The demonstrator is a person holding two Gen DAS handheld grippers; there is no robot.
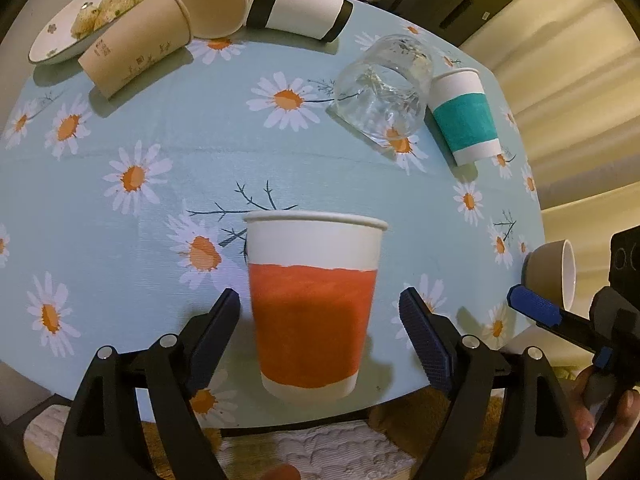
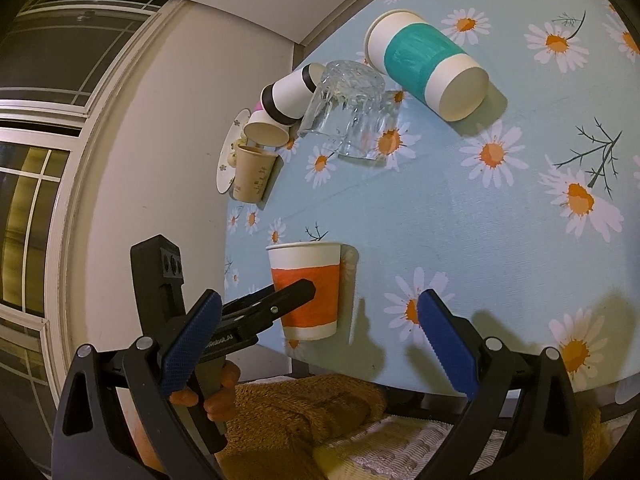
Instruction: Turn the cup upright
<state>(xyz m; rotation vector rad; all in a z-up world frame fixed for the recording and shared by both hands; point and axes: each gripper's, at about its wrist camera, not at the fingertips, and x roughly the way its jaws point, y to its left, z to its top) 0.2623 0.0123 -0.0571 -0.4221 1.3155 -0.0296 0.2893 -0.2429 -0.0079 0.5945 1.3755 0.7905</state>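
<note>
Closest of all: left tool point(image 1: 320, 300), fingers wide apart, one on each side of the orange cup point(image 1: 312, 320) and not touching it. Holding nothing right now.

Orange cup at 6 o'clock in the left view, standing on its bottom near the close edge of the table point(image 1: 160, 128), mouth up. Looks done for this cup.

Right tool point(image 2: 320, 300) open too and empty, off to the 4 o'clock side in the left view, out past the table edge.

Probably the letting-go step, with the cup already the right way up. Next, most likely: pull the left tool straight back without bumping the cup, since it stands close to the edge and looks light enough to tip. Then pick another cup that needs turning.

Plenty to choose from. Green cup point(image 1: 464, 120) at 2 o'clock, seeming to lie on its side, with its flat bottom showing in the right view. Glass point(image 1: 384, 88) just beside it at 1 o'clock, tipped over. Brown cup point(image 1: 136, 44) at 11 o'clock, lying down, resting against a plate point(image 1: 48, 40) of snacks. Black and white cup point(image 1: 304, 8) at 12 o'clock, on its side too.

As for writing: small dark marks printed on the brown cup, too tiny to read. Some white letters on the left tool in the right view, too blurry to spell out. No names on the other cups.
</note>
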